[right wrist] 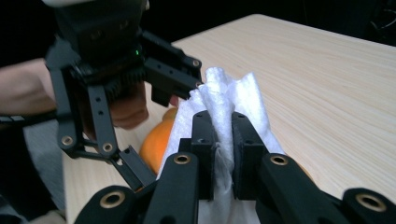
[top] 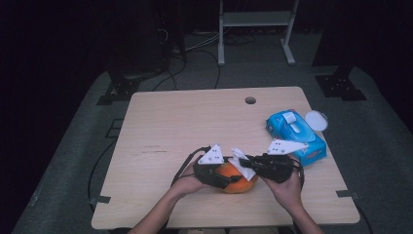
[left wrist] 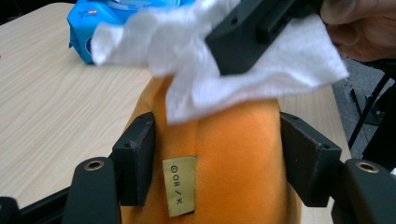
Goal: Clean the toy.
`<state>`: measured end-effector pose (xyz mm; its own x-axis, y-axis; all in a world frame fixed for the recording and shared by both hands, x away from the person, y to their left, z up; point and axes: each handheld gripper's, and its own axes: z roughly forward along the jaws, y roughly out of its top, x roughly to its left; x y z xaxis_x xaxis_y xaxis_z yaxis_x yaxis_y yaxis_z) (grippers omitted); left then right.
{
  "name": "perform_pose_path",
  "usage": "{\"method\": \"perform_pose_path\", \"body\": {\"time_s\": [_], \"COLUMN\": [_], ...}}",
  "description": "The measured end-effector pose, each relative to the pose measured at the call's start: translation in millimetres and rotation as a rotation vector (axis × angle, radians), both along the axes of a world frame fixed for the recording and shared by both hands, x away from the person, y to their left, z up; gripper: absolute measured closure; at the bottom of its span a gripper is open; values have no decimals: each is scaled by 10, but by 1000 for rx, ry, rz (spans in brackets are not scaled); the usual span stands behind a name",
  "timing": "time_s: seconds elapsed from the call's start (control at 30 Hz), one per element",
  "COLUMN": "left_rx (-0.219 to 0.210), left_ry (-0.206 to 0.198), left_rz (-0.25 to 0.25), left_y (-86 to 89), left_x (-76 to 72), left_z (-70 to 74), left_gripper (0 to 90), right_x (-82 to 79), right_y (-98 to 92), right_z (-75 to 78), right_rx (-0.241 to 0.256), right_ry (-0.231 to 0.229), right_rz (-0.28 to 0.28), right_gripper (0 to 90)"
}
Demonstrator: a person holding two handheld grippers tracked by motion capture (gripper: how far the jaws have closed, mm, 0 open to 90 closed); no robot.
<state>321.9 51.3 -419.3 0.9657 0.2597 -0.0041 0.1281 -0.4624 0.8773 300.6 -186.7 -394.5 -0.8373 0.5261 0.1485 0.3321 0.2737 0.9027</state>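
Left gripper (top: 223, 179) clamps orange plush toy (left wrist: 224, 154) at table's (top: 160, 122) near edge. Right gripper (top: 245, 162) pinches white wipe (right wrist: 219, 100) over the toy's top. Blue wipe pack (top: 294, 134) and white lid (top: 315, 119) lie near, right, unobstructing.

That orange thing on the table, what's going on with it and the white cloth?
A person at a wooden table holds a two-jaw gripper in each hand. The left gripper is clamped around an orange plush toy, holding it in place. The right gripper pinches a white wipe and presses it on top of the toy, apparently to wipe it. A blue pack of wipes lies to the right, with a round white lid beside it.
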Motion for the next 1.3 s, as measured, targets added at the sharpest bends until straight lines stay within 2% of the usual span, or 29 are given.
{"method": "perform_pose_path", "body": {"time_s": [0.1, 0.23, 0.33, 0.47, 0.53, 0.6, 0.67, 0.73, 0.8, 0.9, 1.0, 1.03, 1.1, 1.2, 1.27, 1.3], "left_rx": [-11, -18, -22, -19, -11, -8, -16, -40, -45, -33, -31, -31, -17, -23, -24, -23], "left_ry": [14, 21, 21, 10, -1, -8, -8, 6, 12, 23, 58, 58, 60, 61, 63, 79], "left_rz": [6, 7, 8, 14, 15, 8, 4, -2, -16, 5, 8, 8, -17, -37, -33, -20], "left_y": [29, 28, 6, -26, -43, -36, -29, 11, 43, 80, 107, 107, 106, 112, 119, 128], "left_x": [14, 25, 24, 7, -7, -5, -3, 19, 36, 83, 122, 122, 112, 115, 122, 144], "left_z": [-13, -28, -38, -57, -56, -48, -44, -22, -17, -32, -82, -82, -114, -113, -119, -150], "left_gripper": [340, 336, 320, 311, 306, 293, 255, 206, 177, 128, 122, 124, 127, 131, 130, 121], "right_x": [32, 109, 115, 43, 3, -13, 7, 19, 31, 55, 95, 95, 145, 172, 176, 180], "right_y": [-50, -198, -231, -91, -3, 28, -1, -29, -54, -101, -178, -178, -263, -316, -327, -342], "right_z": [-42, -121, -122, -52, -28, -20, -39, -66, -82, -92, -117, -117, -160, -181, -180, -184], "right_rx": [3, -5, 4, 10, -10, -32, -24, -21, -16, -18, -8, -8, 10, 14, 12, 16], "right_ry": [18, 50, 60, 33, 17, 1, 14, 24, 32, 33, 51, 51, 79, 91, 95, 102], "right_rz": [-16, -79, -92, -39, -15, -12, -12, -18, -23, -35, -58, -58, -80, -92, -96, -102], "right_gripper": [807, 808, 808, 807, 805, 806, 806, 807, 806, 806, 805, 805, 805, 803, 803, 803]}}
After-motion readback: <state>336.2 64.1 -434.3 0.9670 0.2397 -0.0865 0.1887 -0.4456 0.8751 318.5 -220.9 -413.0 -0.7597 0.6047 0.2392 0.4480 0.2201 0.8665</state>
